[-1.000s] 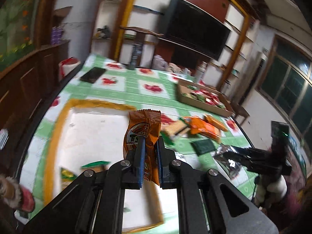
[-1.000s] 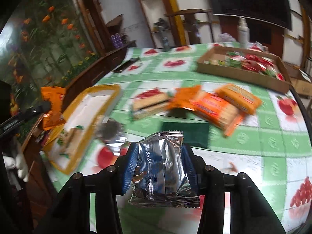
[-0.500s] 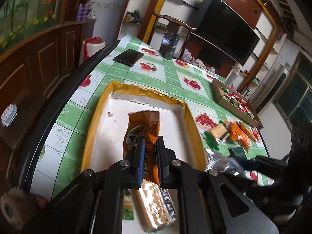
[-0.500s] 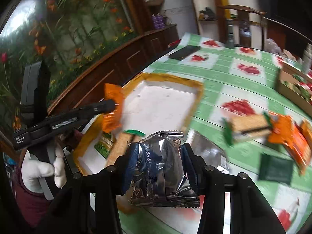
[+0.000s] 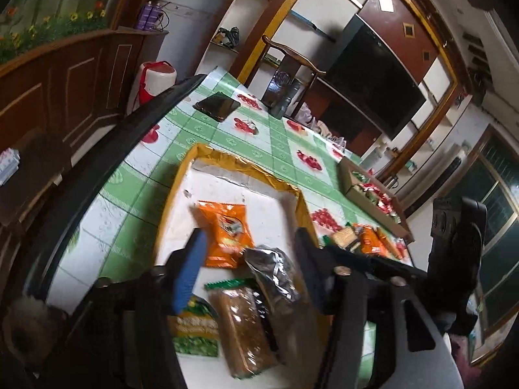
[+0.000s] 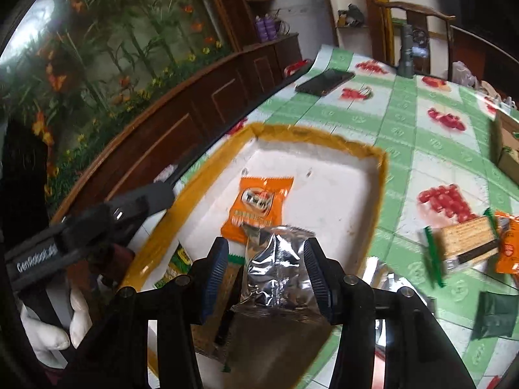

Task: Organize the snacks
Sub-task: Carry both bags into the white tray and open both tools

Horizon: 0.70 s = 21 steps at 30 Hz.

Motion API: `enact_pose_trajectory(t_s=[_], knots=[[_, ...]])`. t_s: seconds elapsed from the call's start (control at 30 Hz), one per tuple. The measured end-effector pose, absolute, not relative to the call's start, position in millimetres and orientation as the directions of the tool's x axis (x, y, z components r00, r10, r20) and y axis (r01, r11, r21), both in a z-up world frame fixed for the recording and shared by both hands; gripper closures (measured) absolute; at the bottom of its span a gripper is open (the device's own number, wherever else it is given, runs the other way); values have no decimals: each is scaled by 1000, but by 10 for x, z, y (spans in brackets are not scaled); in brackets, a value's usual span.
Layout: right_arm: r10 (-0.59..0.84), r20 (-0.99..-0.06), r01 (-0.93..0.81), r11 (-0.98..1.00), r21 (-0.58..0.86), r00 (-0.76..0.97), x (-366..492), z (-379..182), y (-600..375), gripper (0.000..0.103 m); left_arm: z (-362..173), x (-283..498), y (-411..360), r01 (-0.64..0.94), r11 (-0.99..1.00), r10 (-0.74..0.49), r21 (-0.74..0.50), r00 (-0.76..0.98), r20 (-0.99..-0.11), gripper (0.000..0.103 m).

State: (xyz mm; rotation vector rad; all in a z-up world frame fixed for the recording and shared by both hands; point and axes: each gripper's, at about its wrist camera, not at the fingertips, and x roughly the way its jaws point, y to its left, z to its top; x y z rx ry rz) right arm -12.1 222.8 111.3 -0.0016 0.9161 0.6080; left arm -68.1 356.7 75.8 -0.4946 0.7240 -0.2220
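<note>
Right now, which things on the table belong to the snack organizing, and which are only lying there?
Belong to the job:
- yellow-rimmed tray
- orange snack packet in the tray
- silver foil packet between the right hand-held gripper fingers, jaws opening
- cracker pack and green packet on the cloth

Just lying about:
- black phone
- grey bottle

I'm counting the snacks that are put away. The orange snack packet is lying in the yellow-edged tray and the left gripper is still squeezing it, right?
Not quite. The orange snack packet does lie in the yellow-edged tray, but the left gripper is not squeezing it: its jaws are opening and the packet lies flat, free of both fingers. The left wrist view shows it.
</note>
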Motion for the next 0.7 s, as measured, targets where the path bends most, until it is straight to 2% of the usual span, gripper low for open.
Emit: enact_pose_trajectory(t_s=[0.13, 0.23, 0.3, 0.5, 0.7], knots=[[467, -703, -422, 870, 255, 536, -153, 1322, 1779, 45, 712, -736, 3492, 30, 807, -439, -590, 698, -565, 44], [412, -683, -346, 907, 241, 603, -181, 1409, 1384, 37, 700, -816, 3396, 47, 762, -497, -646, 682, -536, 43], [379, -671, -283, 925, 254, 638, -187, 1402, 1068, 32, 698, -901, 3333, 62, 726, -532, -685, 682, -502, 37], [382, -738, -194, 923, 332, 557, -164, 1071, 580, 31, 678, -1015, 3059, 88, 715, -566, -693, 654, -502, 36], [395, -756, -234, 919, 318, 522, -125, 882, 734, 31, 618, -1056, 2867, 100, 738, -574, -668, 614, -542, 36]])
